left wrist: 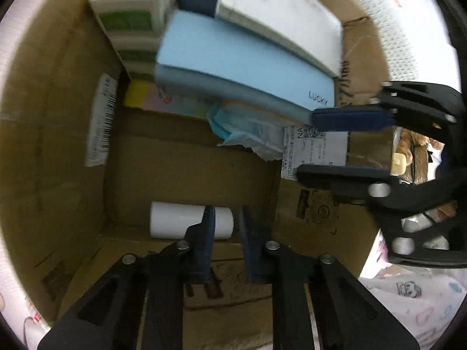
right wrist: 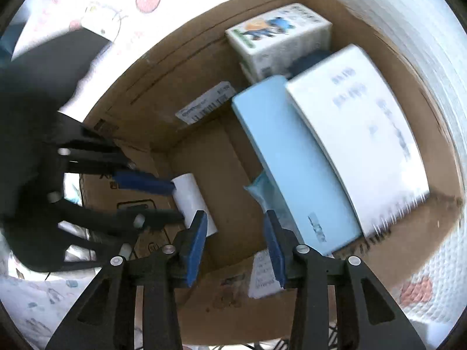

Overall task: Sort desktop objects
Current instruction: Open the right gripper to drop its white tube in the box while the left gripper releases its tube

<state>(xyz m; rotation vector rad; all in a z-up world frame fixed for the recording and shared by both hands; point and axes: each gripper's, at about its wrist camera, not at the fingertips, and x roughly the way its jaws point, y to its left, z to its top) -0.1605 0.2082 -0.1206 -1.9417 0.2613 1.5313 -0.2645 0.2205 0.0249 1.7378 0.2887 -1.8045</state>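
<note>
An open cardboard box (left wrist: 189, 169) holds the sorted items. A white paper roll (left wrist: 172, 224) lies on the box floor by the near wall. My left gripper (left wrist: 227, 227) hangs just over the roll with its jaws a narrow gap apart and nothing pressed between the pads. In the right wrist view the left gripper (right wrist: 176, 202) has its tips at the end of the roll (right wrist: 194, 201). My right gripper (right wrist: 238, 230) is open and empty above the box floor (right wrist: 221, 157). From the left wrist view the right gripper (left wrist: 305, 144) reaches in over the box's right wall.
A light blue box marked LUCKY (left wrist: 239, 67) leans under a white notebook (left wrist: 280, 20). Green-and-white cartons (left wrist: 128, 3) fill the far corner. A blue tissue pack (left wrist: 242, 131) and a pastel packet (left wrist: 163, 99) lie beneath. A printed cloth (left wrist: 408, 306) surrounds the box.
</note>
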